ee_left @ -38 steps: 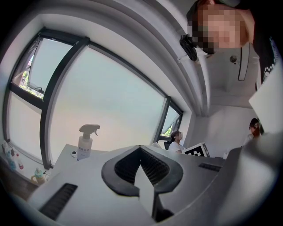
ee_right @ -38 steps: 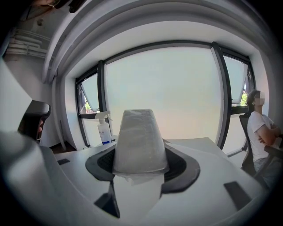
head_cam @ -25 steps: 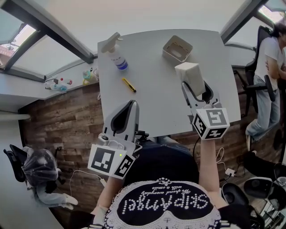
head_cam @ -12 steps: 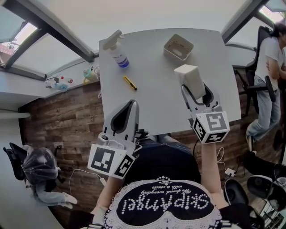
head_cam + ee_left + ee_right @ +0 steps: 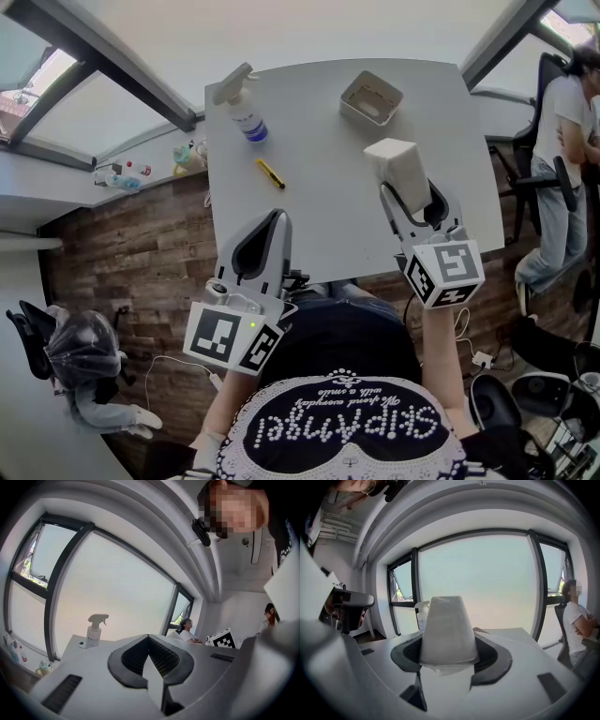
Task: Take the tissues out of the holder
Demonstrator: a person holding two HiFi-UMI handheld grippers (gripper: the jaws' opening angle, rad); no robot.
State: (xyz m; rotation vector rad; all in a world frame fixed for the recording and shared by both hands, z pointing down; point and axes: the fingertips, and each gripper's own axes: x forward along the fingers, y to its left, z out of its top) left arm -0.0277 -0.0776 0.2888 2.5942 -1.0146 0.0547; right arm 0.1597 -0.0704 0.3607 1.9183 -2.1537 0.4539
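My right gripper (image 5: 409, 189) is shut on a white tissue pack (image 5: 397, 165) and holds it above the right side of the grey table (image 5: 319, 216). In the right gripper view the tissue pack (image 5: 445, 625) fills the gap between the jaws of the right gripper (image 5: 447, 654). The beige holder (image 5: 371, 99) stands farther back on the table, apart from the pack. My left gripper (image 5: 274, 221) hangs shut at the table's near edge with nothing in it; in its own view the left gripper (image 5: 149, 641) shows its jaws meeting.
A spray bottle (image 5: 242, 110) stands at the table's far left, also seen as the spray bottle (image 5: 94, 629). A small yellow tool (image 5: 271, 175) lies left of centre. A person (image 5: 562, 169) sits on a chair beyond the table's right edge.
The right gripper with the tissue pack has drifted very slightly toward the near edge. The left gripper has stayed put.
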